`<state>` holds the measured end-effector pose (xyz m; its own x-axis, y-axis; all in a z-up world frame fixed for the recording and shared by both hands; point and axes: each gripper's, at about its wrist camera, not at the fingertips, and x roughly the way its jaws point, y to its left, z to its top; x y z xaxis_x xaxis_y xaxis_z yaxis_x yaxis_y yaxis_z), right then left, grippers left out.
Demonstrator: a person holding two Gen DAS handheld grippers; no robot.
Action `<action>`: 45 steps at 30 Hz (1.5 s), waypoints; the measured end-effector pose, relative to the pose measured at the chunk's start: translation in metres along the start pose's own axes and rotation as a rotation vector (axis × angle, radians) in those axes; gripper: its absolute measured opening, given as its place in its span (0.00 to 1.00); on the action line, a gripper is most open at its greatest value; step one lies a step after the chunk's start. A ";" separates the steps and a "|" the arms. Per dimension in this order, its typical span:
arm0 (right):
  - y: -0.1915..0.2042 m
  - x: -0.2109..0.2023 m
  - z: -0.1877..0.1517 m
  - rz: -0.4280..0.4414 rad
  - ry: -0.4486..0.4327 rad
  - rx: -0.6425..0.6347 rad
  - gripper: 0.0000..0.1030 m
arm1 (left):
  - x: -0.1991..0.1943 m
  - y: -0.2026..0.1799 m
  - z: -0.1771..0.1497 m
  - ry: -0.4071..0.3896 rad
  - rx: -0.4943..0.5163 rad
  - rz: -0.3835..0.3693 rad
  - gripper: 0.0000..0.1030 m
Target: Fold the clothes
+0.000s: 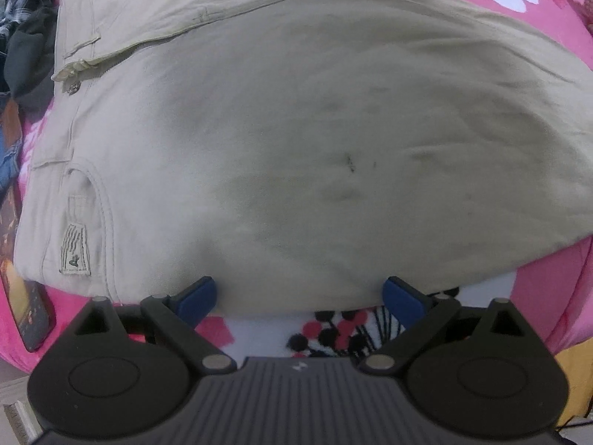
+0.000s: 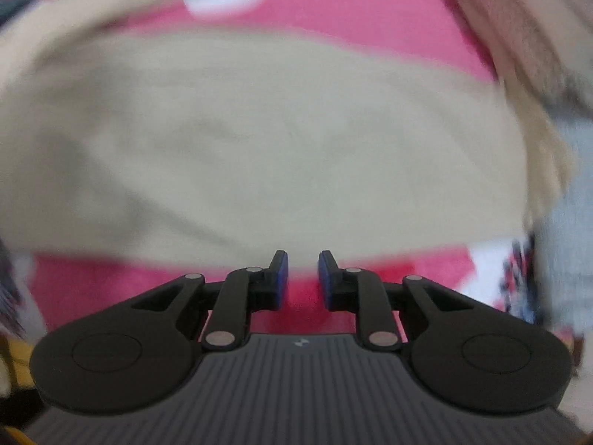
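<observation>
The beige trousers (image 1: 296,141) lie spread on a pink patterned bedcover (image 1: 548,296), waistband and pocket to the left, one leg lying flat across the view. The cloth is a soft woven cotton, matte, lightly creased, with stitched seams, a sewn label (image 1: 75,250) and a metal button (image 1: 73,87); it should be light, limp and not slippery, and is best pinched at a hem, seam or waistband, where the layers are thicker. The left gripper (image 1: 298,294) hangs at the near edge, jaws spread wide and holding nothing. The right gripper (image 2: 303,278), in a blurred view, shows jaws narrowly apart and empty. Dark clothes (image 1: 22,44) lie heaped at far left
</observation>
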<state>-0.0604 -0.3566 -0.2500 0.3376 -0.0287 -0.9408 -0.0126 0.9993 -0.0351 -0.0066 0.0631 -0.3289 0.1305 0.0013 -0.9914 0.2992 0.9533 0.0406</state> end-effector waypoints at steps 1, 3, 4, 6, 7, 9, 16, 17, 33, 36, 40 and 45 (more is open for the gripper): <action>0.013 -0.002 0.012 0.029 -0.043 -0.028 0.17 | -0.001 0.001 -0.001 -0.002 -0.001 -0.002 0.95; 0.046 0.002 0.035 0.101 -0.108 -0.087 0.17 | -0.002 0.002 -0.003 -0.010 -0.004 -0.006 0.95; 0.065 0.009 0.045 0.144 -0.128 -0.117 0.17 | -0.002 0.003 -0.005 -0.015 -0.004 -0.008 0.95; 0.104 0.021 0.066 0.230 -0.169 -0.177 0.16 | -0.003 0.003 -0.008 -0.023 0.003 -0.013 0.95; 0.117 0.029 0.064 0.245 -0.147 -0.200 0.16 | -0.003 0.004 -0.009 -0.025 0.006 -0.017 0.95; 0.143 0.044 0.059 0.272 -0.098 -0.245 0.17 | -0.004 0.006 -0.011 -0.028 0.013 -0.024 0.95; 0.146 0.011 -0.007 0.276 0.085 -0.408 0.17 | -0.008 0.017 -0.027 -0.075 -0.017 -0.043 0.95; 0.145 0.006 -0.001 0.279 0.083 -0.414 0.17 | -0.009 0.016 -0.030 -0.078 -0.019 -0.041 0.95; 0.214 0.030 0.035 0.400 0.016 -0.578 0.18 | -0.055 0.034 -0.037 -0.244 -0.128 0.008 0.91; 0.212 0.011 0.023 0.451 0.076 -0.614 0.17 | -0.057 0.038 -0.025 -0.288 -0.128 0.036 0.88; 0.215 0.003 0.061 0.432 -0.046 -0.540 0.17 | -0.057 0.042 -0.009 -0.319 -0.132 0.057 0.88; 0.227 0.036 0.117 0.338 -0.143 -0.421 0.18 | -0.049 0.044 0.005 -0.329 -0.109 0.077 0.83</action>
<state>0.0594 -0.1285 -0.2525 0.3733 0.3243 -0.8692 -0.5072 0.8558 0.1016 0.0048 0.1030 -0.2777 0.4512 -0.0061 -0.8924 0.1767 0.9808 0.0827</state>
